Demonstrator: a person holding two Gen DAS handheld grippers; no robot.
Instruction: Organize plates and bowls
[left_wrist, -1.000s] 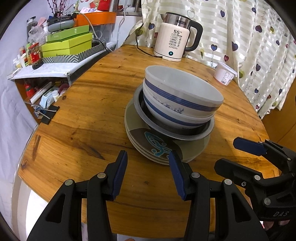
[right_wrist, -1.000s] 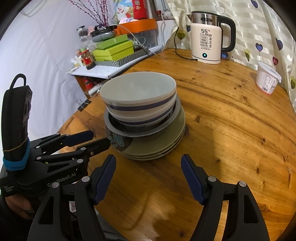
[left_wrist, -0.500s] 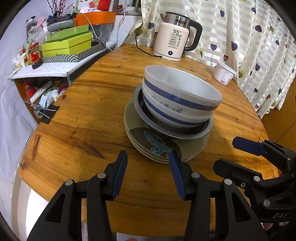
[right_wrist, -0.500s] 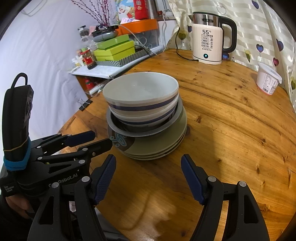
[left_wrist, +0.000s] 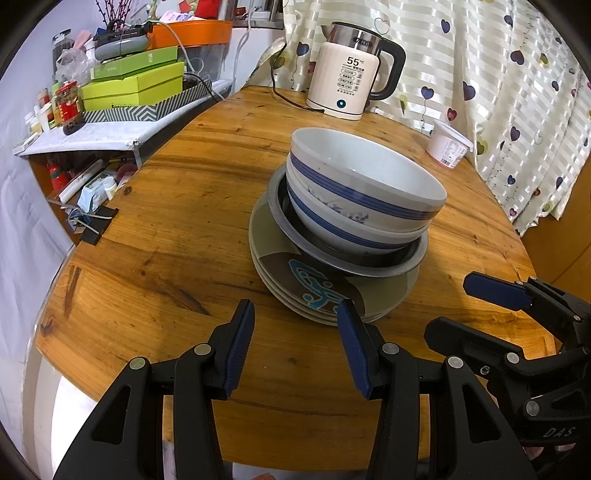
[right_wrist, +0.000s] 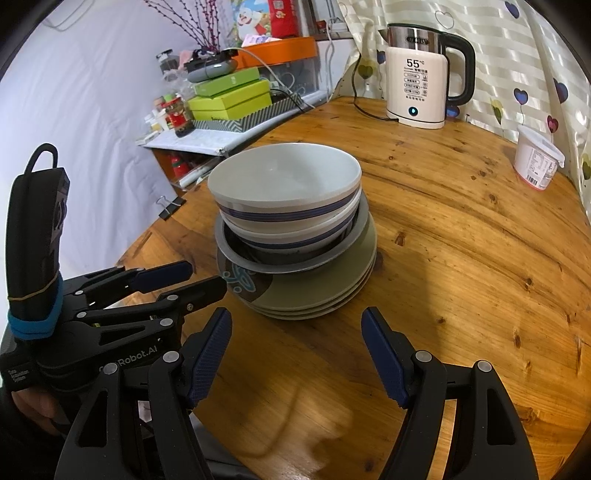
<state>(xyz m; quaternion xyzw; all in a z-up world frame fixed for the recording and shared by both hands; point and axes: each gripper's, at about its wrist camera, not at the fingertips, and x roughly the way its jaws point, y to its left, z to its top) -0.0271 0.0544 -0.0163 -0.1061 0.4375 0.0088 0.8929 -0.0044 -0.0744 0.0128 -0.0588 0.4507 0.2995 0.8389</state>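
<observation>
- On the round wooden table (left_wrist: 177, 206) we find one stack: two white bowls with blue bands (left_wrist: 365, 192), nested one inside the other, sit in a shallow grey metal dish (left_wrist: 388, 264), which rests on a pile of olive-green plates (left_wrist: 384, 295) with a brown patch and a turquoise motif.
- Near the table's front edge we hold our left gripper (left_wrist: 295, 332) just short of the plates; its jaws stand apart with nothing between them, and its right blue pad reaches the rim of the plate pile in the left wrist view, though we cannot tell whether it touches.
- Beside it, our right gripper (right_wrist: 297, 339) hovers over bare wood in front of the stack, its jaws spread wider and empty.
- At the far side of the table stands a cream electric kettle (left_wrist: 351, 85) with a black handle, showing 55 on its panel.
- To the right of the kettle, by the heart-patterned curtain (left_wrist: 517, 74), sits a white tub (left_wrist: 447, 147).
- Left of the table, a cluttered shelf carries green boxes (left_wrist: 133, 85).
</observation>
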